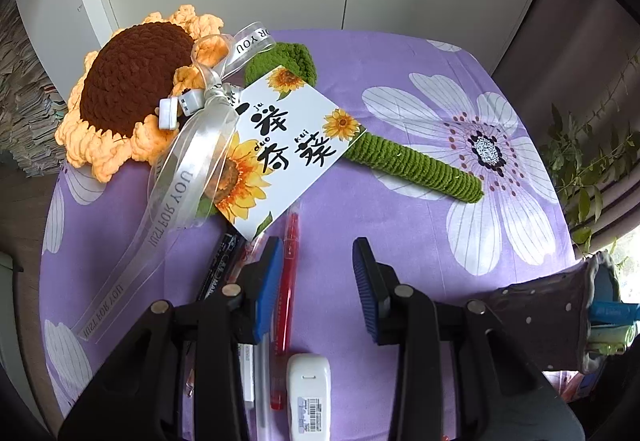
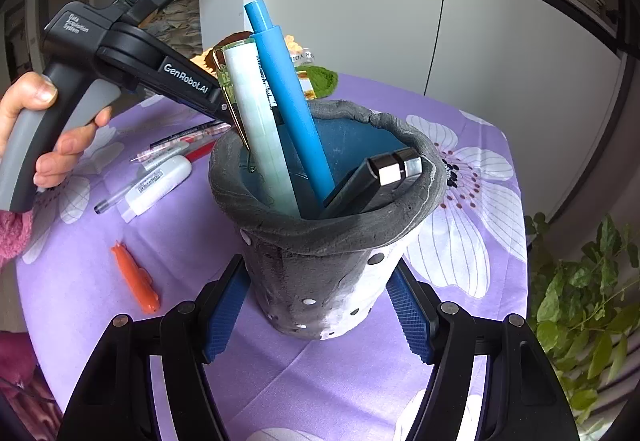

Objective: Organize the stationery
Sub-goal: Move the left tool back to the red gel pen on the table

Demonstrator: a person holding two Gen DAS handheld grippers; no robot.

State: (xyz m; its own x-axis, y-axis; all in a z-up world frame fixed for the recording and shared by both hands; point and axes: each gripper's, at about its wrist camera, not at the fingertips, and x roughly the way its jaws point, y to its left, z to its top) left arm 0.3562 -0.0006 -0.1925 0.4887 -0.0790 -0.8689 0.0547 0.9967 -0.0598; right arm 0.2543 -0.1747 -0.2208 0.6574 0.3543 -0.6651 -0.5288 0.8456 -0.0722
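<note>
Upright, grey pen cup (image 2: pixel 320 273) clamped between right gripper (image 2: pixel 320 315) pads; inside: blue pen (image 2: pixel 288 101), pale tube (image 2: pixel 256 121), black clip-like item (image 2: pixel 376 177). Left gripper (image 1: pixel 316 269) parted, holding nothing, over red pen (image 1: pixel 286 281) on purple floral cloth (image 1: pixel 400 225). Crochet sunflower (image 1: pixel 132 93) behind; white cabinets.

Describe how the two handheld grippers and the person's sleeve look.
Both grippers, left gripper and right gripper, have black frames with ribbed blue pads. The left one's body reads GenRobot.AI, with a grey handle. The sleeve is fuzzy pink.
</note>
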